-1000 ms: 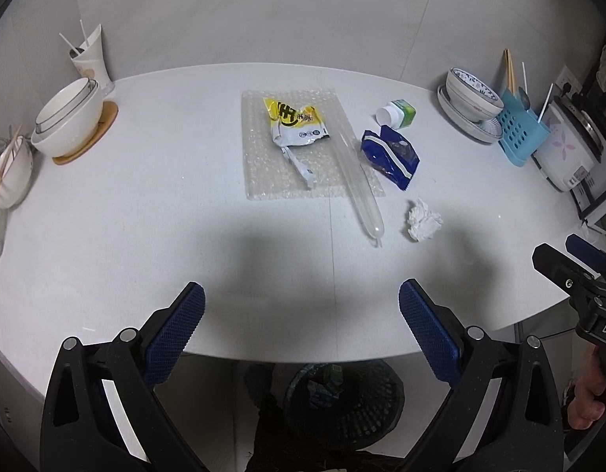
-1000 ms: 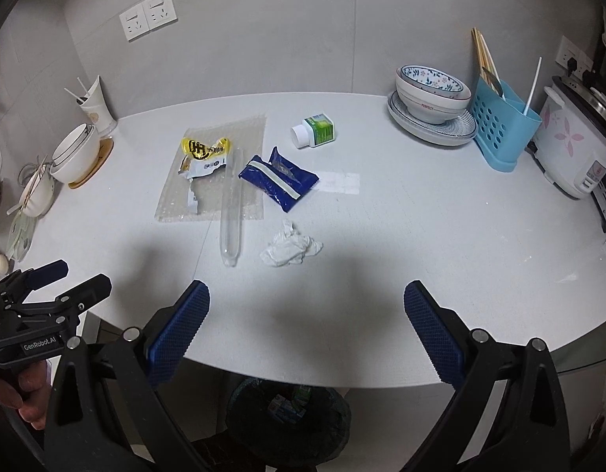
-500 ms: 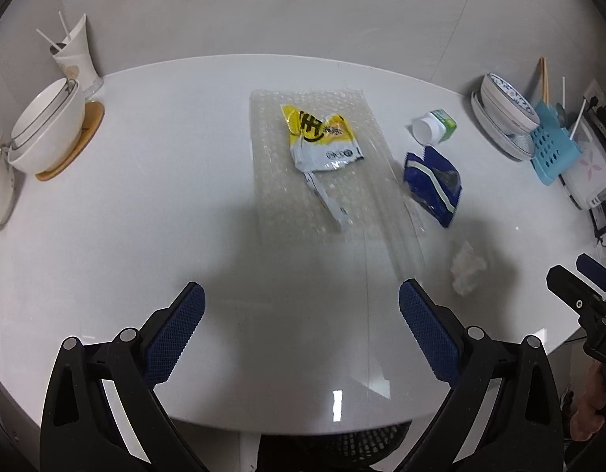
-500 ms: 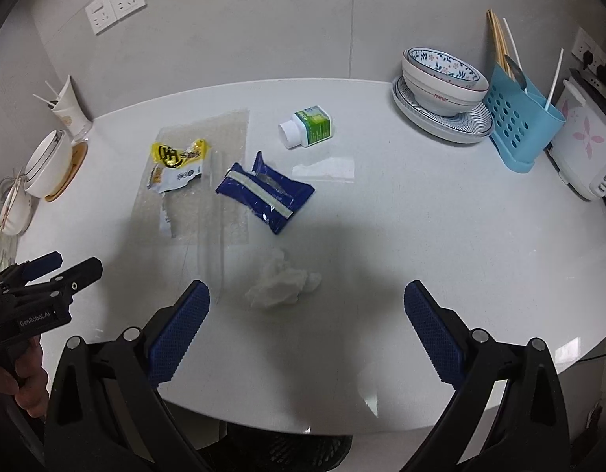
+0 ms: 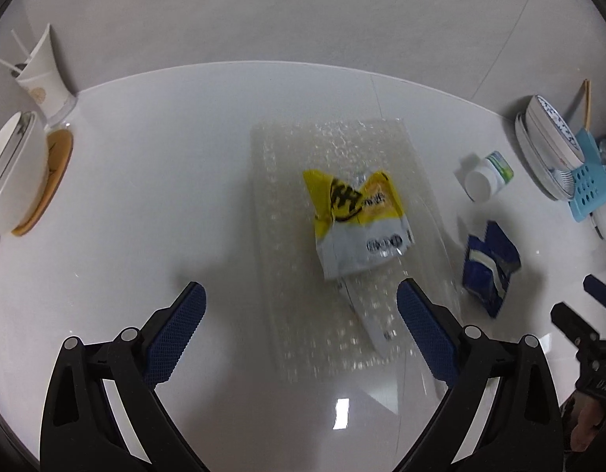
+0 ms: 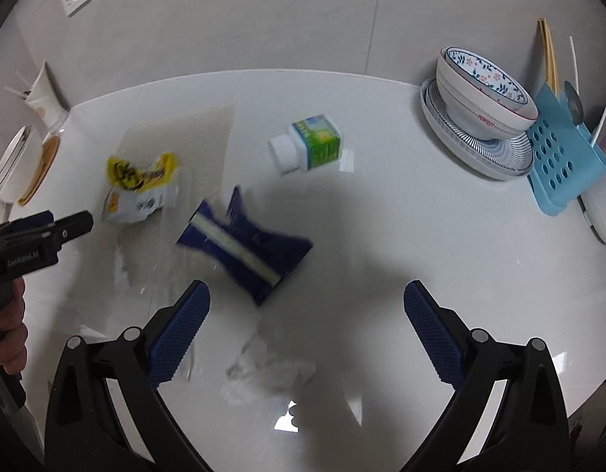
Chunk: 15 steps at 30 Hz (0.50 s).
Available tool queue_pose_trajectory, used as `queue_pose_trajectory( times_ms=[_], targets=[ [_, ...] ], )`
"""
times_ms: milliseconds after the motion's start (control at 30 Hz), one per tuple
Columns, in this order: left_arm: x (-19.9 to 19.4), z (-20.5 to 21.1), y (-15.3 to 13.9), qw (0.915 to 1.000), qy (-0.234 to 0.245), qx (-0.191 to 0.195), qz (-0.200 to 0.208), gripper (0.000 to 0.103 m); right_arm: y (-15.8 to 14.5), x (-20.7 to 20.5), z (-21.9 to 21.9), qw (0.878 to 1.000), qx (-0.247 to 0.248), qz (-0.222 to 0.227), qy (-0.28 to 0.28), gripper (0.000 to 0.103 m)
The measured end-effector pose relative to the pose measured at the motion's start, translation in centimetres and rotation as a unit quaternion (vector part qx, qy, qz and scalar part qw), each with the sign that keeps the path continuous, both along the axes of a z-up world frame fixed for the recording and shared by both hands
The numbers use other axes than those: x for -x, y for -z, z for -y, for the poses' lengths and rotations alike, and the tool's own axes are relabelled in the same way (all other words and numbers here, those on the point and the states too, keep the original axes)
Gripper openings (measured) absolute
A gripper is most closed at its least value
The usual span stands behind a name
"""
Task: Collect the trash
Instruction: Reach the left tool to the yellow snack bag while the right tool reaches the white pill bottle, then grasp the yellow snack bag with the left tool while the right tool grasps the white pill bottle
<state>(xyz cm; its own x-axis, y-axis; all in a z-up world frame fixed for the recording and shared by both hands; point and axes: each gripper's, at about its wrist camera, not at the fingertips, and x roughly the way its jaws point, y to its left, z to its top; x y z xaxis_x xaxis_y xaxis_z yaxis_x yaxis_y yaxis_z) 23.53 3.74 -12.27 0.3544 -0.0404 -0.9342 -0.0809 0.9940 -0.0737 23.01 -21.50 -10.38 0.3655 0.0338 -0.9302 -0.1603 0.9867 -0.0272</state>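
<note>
A yellow and white snack wrapper lies on a sheet of bubble wrap. Right of it rest a clear plastic tube, a blue wrapper and a small white bottle with a green label. A crumpled white tissue lies nearest, between my right gripper's fingers. My left gripper hangs open over the near end of the bubble wrap. My right gripper is open above the tissue, holding nothing.
White bowls on a wooden coaster and a cup with sticks stand at the left. Stacked patterned bowls, a blue utensil holder and a white appliance fill the right. A grey wall backs the white table.
Both grippers moved forward and down over the table. The trash items now look larger and closer, and the bin under the table edge has left view.
</note>
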Motion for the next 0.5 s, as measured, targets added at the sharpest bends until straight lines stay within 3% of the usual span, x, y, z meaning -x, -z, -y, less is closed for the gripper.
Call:
queue_pose_trajectory(
  times_ms=[300,500],
  targets=[
    [-4.6,0.6,2.2,0.9997,0.012,0.003,-0.023,0.090,1.9,-8.3,-0.9,0.999,0.025,0.002,-0.034,0.095],
    [-6.6,0.8,3.7,0.9990,0.015,0.000,-0.042,0.080,4.5,-11.7,-1.6,0.997,0.047,-0.019,-0.065,0.095]
  ],
)
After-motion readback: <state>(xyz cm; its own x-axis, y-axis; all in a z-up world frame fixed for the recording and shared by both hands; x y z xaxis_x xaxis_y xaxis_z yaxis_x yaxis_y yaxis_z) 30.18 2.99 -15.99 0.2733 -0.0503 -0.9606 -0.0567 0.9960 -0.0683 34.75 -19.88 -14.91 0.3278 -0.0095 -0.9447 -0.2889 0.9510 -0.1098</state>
